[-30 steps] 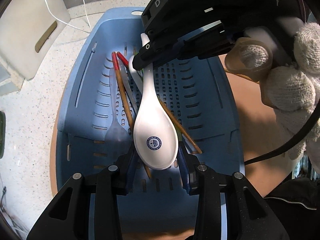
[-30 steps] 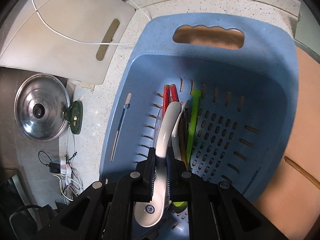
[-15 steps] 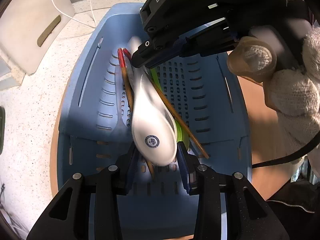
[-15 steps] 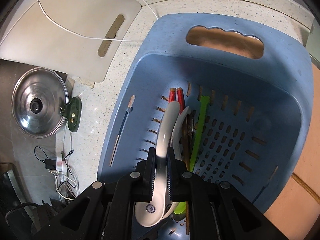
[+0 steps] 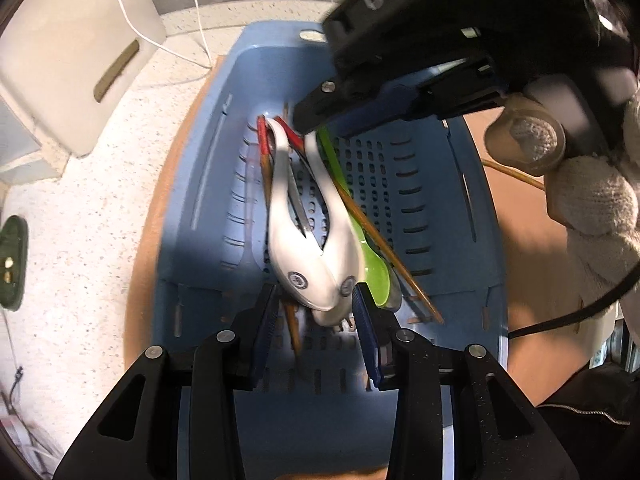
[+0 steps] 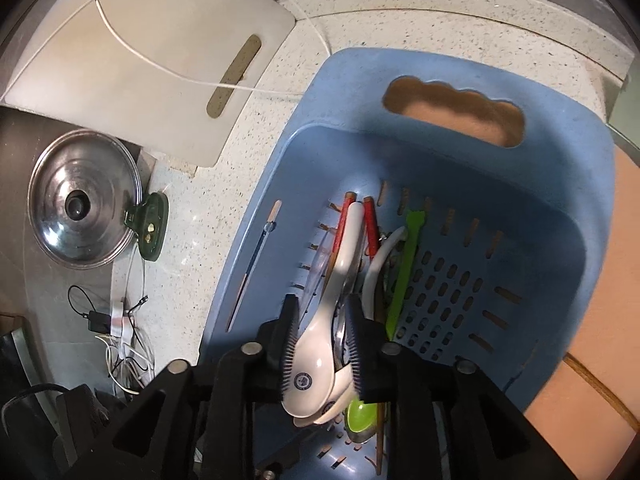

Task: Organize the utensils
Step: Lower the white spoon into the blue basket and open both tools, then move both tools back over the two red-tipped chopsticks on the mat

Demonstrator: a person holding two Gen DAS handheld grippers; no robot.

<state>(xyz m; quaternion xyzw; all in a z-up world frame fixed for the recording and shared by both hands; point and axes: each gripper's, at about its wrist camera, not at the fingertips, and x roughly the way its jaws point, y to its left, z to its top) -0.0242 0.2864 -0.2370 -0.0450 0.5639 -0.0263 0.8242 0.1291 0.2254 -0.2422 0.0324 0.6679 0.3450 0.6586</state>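
Over the blue basket [image 6: 560, 152] on the speckled counter [image 6: 280, 140], pointing both grippers steeply down at the utensils. Opening the jaws of the right gripper [image 6: 322, 304] around the neck of the upper white spoon [image 6: 320, 340], leaving a thin gap at each toothed pad and so not pinching it. Gripping that tool with a hand in a white knitted glove [image 5: 592, 200], showing in the left wrist view.

Straddling the overlapped spoon bowls with the left gripper [image 5: 316, 312], jaws partly apart, pad tips sitting right at the bowl edges. Not managing to tell there whether pressing or merely standing alongside.

Finding the upper white spoon lying lengthwise on the basket floor, logo-marked bowl toward the cameras, handle reaching toward the end with the cut-out grip. Seeing it resting partly over a second white spoon [image 6: 376, 264], with that handle curving off just to the right. Noting, packed close beside these, a green spoon [image 6: 404, 272] on the right, red-tipped chopsticks [image 6: 370, 220] flanking the upper handle, and a brown chopstick [image 5: 392, 256] crossing diagonally under the green bowl.

Spotting, well apart on the counter, a pale cutting board [image 6: 160, 60] and a steel pot lid [image 6: 80, 200].
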